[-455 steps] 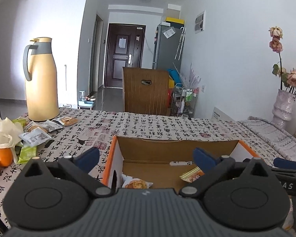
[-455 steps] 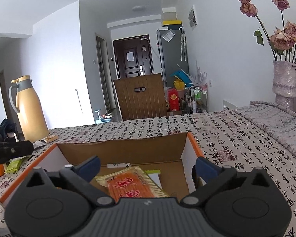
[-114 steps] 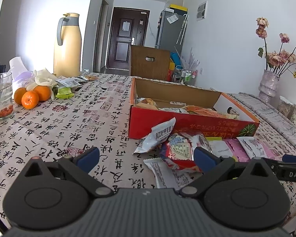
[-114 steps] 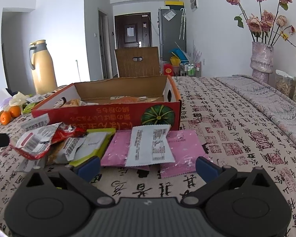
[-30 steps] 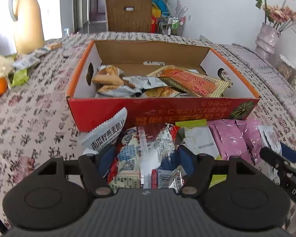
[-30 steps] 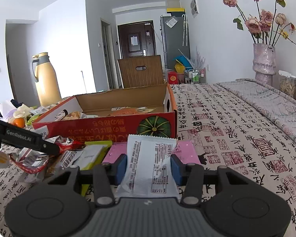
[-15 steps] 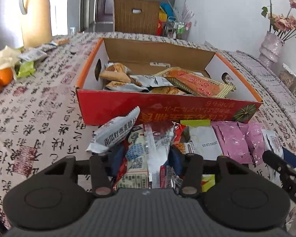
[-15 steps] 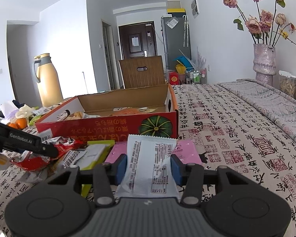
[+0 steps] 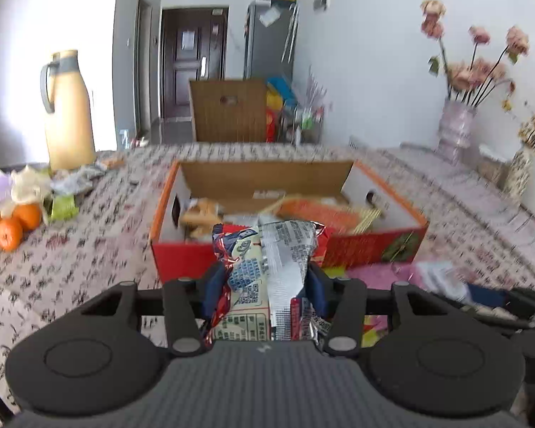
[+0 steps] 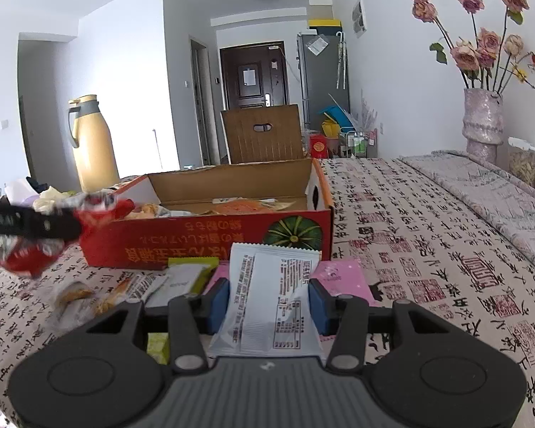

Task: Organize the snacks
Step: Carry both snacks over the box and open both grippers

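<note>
A red and silver snack bag, crumpled, stands upright, pinched at both sides, at 6 o'clock of the open red box. A white packet is likewise pinched. Pink packets lie flat at the box's 6 o'clock.

Your worktop wears cloth printed with black and red characters. Yellow thermos jug with grey handle stands upright at far left edge. Three oranges sit near left, well apart from jug. Vase of dried pink roses stands far right by wall. Beyond your worktop: wooden chair back, dark door, grey fridge.
</note>
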Tool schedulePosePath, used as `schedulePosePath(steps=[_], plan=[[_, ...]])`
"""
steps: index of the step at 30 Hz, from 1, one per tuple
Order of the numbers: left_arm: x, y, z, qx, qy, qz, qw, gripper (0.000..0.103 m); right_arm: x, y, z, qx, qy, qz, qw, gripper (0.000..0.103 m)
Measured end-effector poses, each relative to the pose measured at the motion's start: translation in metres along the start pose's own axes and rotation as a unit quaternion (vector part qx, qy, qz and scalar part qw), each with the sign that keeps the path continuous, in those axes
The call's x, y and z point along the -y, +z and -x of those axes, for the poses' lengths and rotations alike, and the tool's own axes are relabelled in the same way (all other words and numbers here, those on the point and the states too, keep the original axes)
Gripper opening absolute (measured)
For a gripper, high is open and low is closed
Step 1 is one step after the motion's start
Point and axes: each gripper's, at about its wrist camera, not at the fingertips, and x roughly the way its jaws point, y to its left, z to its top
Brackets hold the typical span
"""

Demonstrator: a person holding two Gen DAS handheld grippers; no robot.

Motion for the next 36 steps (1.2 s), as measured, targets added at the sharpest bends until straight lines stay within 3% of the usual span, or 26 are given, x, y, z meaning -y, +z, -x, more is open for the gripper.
schedulePosePath(steps=[16, 36], plan=[[-0.007, 0.029, -0.005, 0.04, -0.001, 0.015, 0.9991, 0.05, -0.011, 0.031, -0.011, 0.03, 0.0, 0.015, 0.999, 0.046], [-0.016, 0.077, -0.062, 0.061, 0.011, 0.013, 0.998, 0.05, -0.021, 0.1, -0.08, 0.062, -0.012, 0.027, 0.998, 0.046]])
